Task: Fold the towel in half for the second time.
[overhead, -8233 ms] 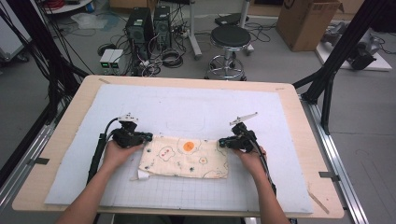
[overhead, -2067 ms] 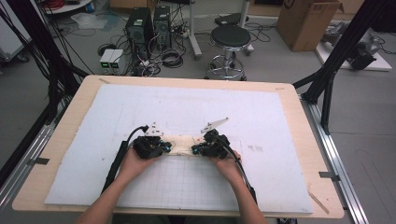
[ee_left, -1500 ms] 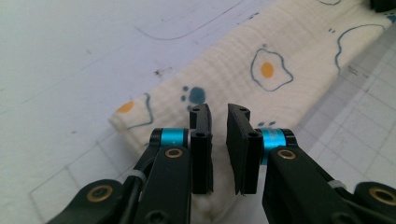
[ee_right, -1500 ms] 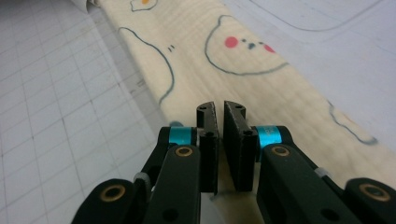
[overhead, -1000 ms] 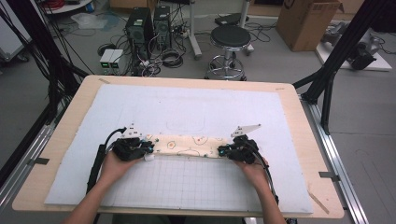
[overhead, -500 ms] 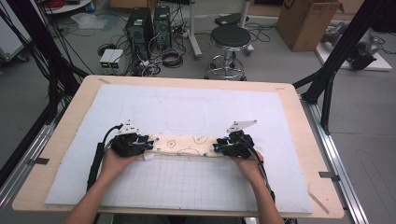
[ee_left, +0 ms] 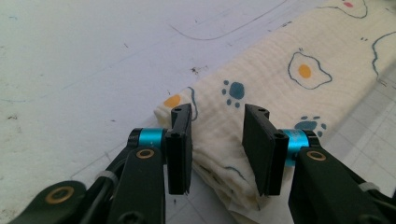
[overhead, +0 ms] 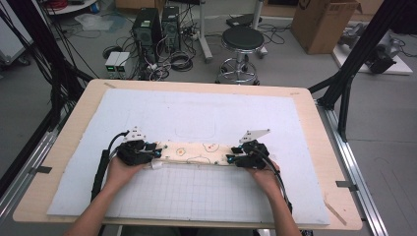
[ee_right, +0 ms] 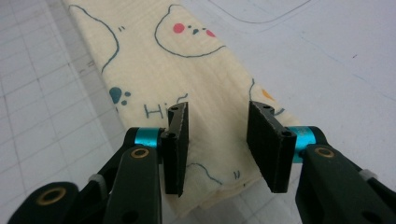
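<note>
A cream cloth (overhead: 196, 153) printed with small cartoon figures lies folded into a long narrow strip across the near middle of the pale mat (overhead: 206, 113) that covers the wooden table (overhead: 314, 123). The strip runs from side to side, with one hand-held tool at each end. In the high view the left gripper (overhead: 153, 154) sits at the strip's left end and the right gripper (overhead: 232, 158) at its right end, each held low over the mat by a hand coming in from the near edge. In the left gripper view the left gripper (ee_left: 218, 144) has its jaws parted a moderate way, having just been opening; the folded end of the cloth (ee_left: 280, 79) lies between them and under them, with a clear gap to each pad, so it is not clamped. In the right gripper view the right gripper (ee_right: 223, 144) stands likewise: jaws moderately apart, just been opening, the other end of the cloth (ee_right: 187, 74) resting between them on the mat without pad contact that can be made out. The cloth rests flat on the mat at both ends. Beyond the table, a round stool (overhead: 240, 40) stands on the floor near two computer towers (overhead: 157, 22).
</note>
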`<state>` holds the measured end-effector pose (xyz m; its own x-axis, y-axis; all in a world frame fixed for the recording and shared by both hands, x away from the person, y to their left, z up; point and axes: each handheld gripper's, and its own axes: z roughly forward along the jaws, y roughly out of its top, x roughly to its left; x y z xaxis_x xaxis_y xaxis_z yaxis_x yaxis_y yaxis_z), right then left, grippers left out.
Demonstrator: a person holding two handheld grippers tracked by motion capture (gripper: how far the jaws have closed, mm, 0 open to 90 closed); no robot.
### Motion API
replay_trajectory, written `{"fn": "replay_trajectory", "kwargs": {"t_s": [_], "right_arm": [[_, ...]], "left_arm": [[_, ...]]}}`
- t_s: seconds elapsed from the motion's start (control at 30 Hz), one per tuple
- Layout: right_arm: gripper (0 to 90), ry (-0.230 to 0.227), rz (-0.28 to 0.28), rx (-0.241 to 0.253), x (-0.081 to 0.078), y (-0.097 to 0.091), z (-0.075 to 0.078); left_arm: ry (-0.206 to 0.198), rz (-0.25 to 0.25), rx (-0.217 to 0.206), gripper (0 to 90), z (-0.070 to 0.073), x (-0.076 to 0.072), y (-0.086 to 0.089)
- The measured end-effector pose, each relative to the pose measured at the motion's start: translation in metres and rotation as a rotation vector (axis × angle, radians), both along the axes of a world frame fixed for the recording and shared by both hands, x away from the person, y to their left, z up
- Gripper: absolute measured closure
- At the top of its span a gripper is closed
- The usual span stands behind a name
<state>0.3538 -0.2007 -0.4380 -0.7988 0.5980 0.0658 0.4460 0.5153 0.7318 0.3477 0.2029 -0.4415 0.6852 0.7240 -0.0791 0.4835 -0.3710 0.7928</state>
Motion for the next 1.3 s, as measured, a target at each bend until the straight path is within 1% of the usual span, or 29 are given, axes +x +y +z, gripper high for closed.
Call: {"fn": "replay_trajectory", "kwargs": {"t_s": [0.13,0.27,0.37,0.43,0.53,0.57,0.63,0.67,0.7,0.77,0.87,0.93,0.97,1.07,1.17,1.2,1.3], "right_arm": [[57.7,-0.007,0.001,-0.013,-0.001,0.002,-0.002],[57.3,-0.010,-0.005,-0.004,0.000,0.001,-0.003],[56.8,0.001,-0.013,0.002,-0.001,0.002,-0.003],[56.3,0.000,-0.016,-0.001,-0.001,0.002,-0.002],[52.8,0.010,-0.023,0.011,0.000,0.003,-0.002],[51.8,0.021,-0.031,0.019,-0.001,0.003,-0.002],[48.9,0.030,-0.032,0.037,0.000,0.002,-0.002],[47.8,0.034,-0.038,0.044,0.000,0.003,-0.001],[46.8,0.027,-0.037,0.044,0.000,0.003,0.000],[44.6,0.010,-0.048,0.041,-0.001,0.003,0.002],[40.2,0.007,-0.074,0.059,-0.001,0.001,0.005],[37.0,0.015,-0.090,0.078,-0.001,-0.002,0.006],[36.4,0.022,-0.097,0.085,-0.002,-0.003,0.006],[33.6,0.012,-0.107,0.111,-0.003,-0.007,0.009],[31.1,0.001,-0.126,0.125,-0.003,-0.009,0.011],[30.7,0.012,-0.128,0.133,-0.004,-0.010,0.011],[28.1,0.011,-0.140,0.137,-0.004,-0.012,0.012]], "left_arm": [[0.001,0.002,-0.006,62.7,-0.001,0.000,0.000],[-0.002,0.001,-0.009,62.7,-0.001,0.000,0.000],[-0.002,0.000,-0.011,62.5,-0.001,0.001,0.000],[-0.002,0.002,-0.011,62.0,-0.001,0.001,0.000],[0.000,0.005,-0.022,61.2,0.000,0.000,0.000],[0.004,0.003,-0.028,60.7,0.001,0.000,0.001],[0.005,0.003,-0.046,60.0,0.003,0.000,0.003],[0.003,0.012,-0.059,59.5,0.004,0.000,0.003],[-0.001,0.013,-0.072,59.0,0.005,0.000,0.004],[-0.009,0.018,-0.082,58.6,0.007,-0.001,0.004],[-0.003,0.023,-0.079,55.2,0.008,-0.002,0.005],[0.000,0.028,-0.082,52.2,0.009,-0.003,0.005],[-0.003,0.033,-0.088,51.2,0.010,-0.004,0.005],[-0.013,0.032,-0.087,48.2,0.013,-0.006,0.006],[-0.015,0.034,-0.089,45.5,0.016,-0.008,0.007],[-0.016,0.031,-0.091,44.7,0.016,-0.009,0.007],[-0.020,0.023,-0.089,42.2,0.017,-0.012,0.009]]}}
